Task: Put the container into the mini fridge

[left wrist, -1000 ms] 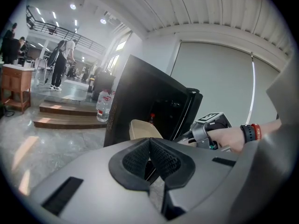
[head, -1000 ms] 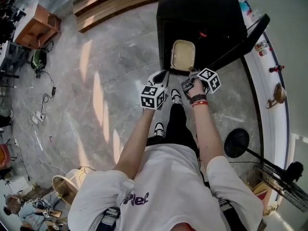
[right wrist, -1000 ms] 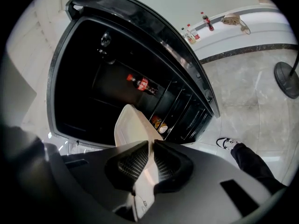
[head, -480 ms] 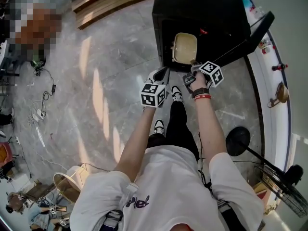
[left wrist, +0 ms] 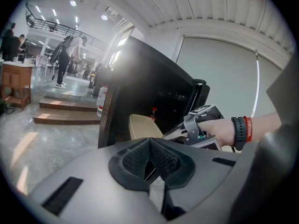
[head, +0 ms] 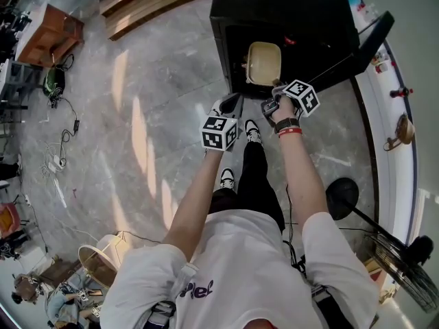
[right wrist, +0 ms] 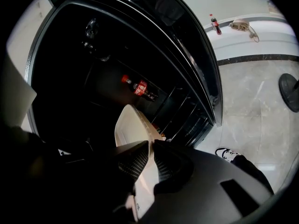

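Note:
A cream, lidded container [head: 263, 62] [right wrist: 130, 123] hangs at the mouth of the black mini fridge [head: 274, 5], partly inside the dark opening. My right gripper [head: 275, 96] [right wrist: 152, 146] is shut on its near rim. The fridge door [head: 357, 46] [right wrist: 196, 73] stands open to the right. A red bottle [right wrist: 138, 87] lies deeper inside. My left gripper [head: 232, 104] [left wrist: 150, 154] hovers just left of the right one, in front of the fridge, shut with nothing between its pads. In the left gripper view the container [left wrist: 140, 126] and the right gripper [left wrist: 202, 123] show ahead.
A white counter [head: 384, 115] curves along the right with a small red bottle [head: 397, 92] and a brown kettle-like object [head: 398, 133]. A black round stand base [head: 341, 199] sits on the marble floor. Wooden steps [head: 151, 2] lie far left, cables [head: 58, 149] on the floor.
The right gripper has carried the container a little farther up into the fridge opening. The left gripper has stayed shut beside it.

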`<state>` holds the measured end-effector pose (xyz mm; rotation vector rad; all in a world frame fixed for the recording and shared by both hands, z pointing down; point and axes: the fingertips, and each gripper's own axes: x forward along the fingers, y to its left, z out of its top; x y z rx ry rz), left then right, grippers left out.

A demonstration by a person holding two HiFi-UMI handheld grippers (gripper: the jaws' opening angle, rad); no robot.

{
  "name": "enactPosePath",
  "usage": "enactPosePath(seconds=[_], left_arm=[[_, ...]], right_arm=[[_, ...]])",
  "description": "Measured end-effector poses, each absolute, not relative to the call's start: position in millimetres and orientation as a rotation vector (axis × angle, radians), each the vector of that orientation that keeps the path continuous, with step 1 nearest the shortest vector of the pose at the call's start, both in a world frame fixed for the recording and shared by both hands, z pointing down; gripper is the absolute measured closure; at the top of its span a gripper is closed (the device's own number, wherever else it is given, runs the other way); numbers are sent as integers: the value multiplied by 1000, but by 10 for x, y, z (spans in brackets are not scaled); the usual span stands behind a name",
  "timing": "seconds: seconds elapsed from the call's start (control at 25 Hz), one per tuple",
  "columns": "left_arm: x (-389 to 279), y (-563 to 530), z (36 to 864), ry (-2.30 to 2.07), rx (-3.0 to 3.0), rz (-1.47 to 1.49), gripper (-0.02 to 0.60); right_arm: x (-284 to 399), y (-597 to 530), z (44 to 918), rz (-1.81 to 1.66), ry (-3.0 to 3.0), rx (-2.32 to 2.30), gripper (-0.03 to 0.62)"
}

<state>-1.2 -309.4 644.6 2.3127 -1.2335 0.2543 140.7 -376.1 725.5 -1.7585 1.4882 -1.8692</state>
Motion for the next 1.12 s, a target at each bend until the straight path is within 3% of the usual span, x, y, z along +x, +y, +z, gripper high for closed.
enactPosePath(seconds=[1.12], left_arm=[[-115,-3529,6485,-1291,2403,187,561]], right_arm=[[1410,-4551,7423,-1834,1449,-1717,546]])
